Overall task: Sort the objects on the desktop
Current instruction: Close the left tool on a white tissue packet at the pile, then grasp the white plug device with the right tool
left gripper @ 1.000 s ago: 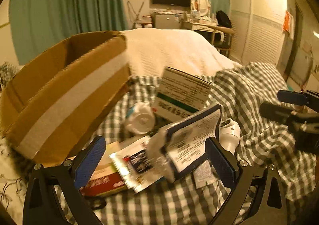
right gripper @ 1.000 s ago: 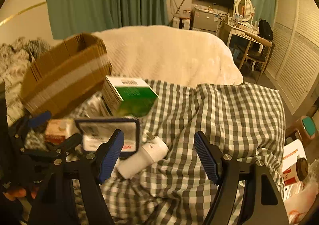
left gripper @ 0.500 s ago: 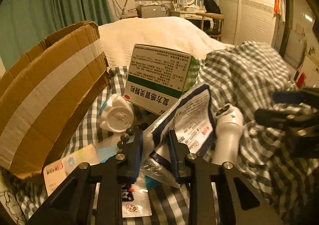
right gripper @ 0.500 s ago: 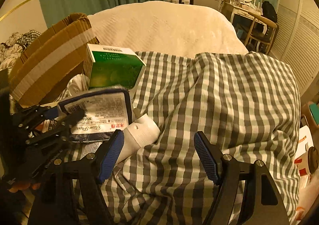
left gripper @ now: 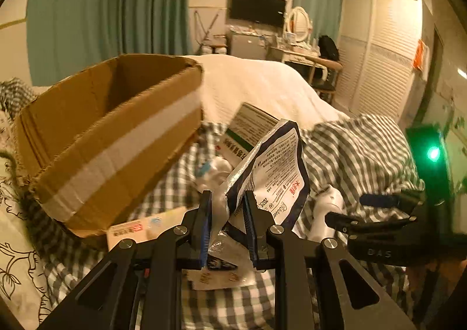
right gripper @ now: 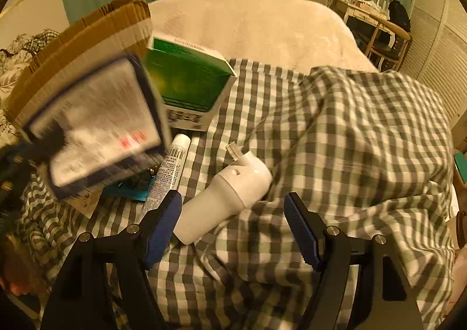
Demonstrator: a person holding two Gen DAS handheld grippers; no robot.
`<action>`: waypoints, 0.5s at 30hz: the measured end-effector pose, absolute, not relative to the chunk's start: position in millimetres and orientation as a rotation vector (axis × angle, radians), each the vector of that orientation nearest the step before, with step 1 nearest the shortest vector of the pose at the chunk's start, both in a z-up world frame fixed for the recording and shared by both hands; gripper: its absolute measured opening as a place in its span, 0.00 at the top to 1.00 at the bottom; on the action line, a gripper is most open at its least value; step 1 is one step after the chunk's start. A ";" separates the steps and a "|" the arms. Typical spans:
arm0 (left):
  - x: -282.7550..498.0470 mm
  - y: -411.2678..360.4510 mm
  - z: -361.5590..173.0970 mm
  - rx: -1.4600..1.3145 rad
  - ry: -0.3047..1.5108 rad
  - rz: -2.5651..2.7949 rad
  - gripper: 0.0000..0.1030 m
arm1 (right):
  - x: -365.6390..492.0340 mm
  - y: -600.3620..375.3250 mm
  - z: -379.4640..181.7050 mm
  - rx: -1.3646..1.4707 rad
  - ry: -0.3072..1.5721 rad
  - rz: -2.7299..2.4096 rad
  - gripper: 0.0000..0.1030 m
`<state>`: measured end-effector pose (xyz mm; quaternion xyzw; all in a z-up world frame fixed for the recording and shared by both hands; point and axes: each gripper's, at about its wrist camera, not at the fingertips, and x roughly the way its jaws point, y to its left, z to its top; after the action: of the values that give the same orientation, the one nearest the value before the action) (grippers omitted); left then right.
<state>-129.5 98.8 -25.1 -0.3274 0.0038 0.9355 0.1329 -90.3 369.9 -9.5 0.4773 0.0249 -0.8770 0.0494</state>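
Left wrist view, lower centre: the left hand-held gripper (left gripper: 227, 227) is clenched on a crumpled foil pouch (left gripper: 271, 166) with a dark blue border and printed label, which stands up between its blue pads clear of the checked bedcover (left gripper: 359, 143). At upper left sits an open cardboard box (left gripper: 111, 137) with a pale tape band; behind the pouch, a green-and-white carton (left gripper: 248, 128) is partly hidden.

Right wrist view: the right hand-held gripper (right gripper: 233, 222) is released, jaws wide apart, low over the bedcover, with the end of a white plastic device (right gripper: 230, 195) lying between its fingers, untouched. A white tube (right gripper: 170, 169) lies just left of it. The pouch appears blurred at left centre.
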 end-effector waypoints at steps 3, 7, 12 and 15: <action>-138.1 90.0 -31.6 -0.981 -0.023 2.726 0.80 | -100.4 374.3 -18.1 1.501 0.013 -2.655 0.30; -151.1 84.4 -53.0 -1.061 -0.049 2.713 0.80 | -111.0 375.7 -26.1 1.543 -0.011 -2.644 0.30; -161.5 87.7 -71.8 -1.129 -0.048 2.679 0.78 | -124.5 371.7 -38.5 1.589 0.032 -2.654 0.30; -161.8 89.3 -73.6 -1.127 -0.044 2.674 0.77 | -131.5 369.9 -46.0 1.612 0.056 -2.657 0.32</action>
<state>-161.8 89.3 -73.6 -0.3856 -0.0151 0.9148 0.1195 -131.5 369.9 -46.0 0.5187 0.0182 -0.8546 0.0167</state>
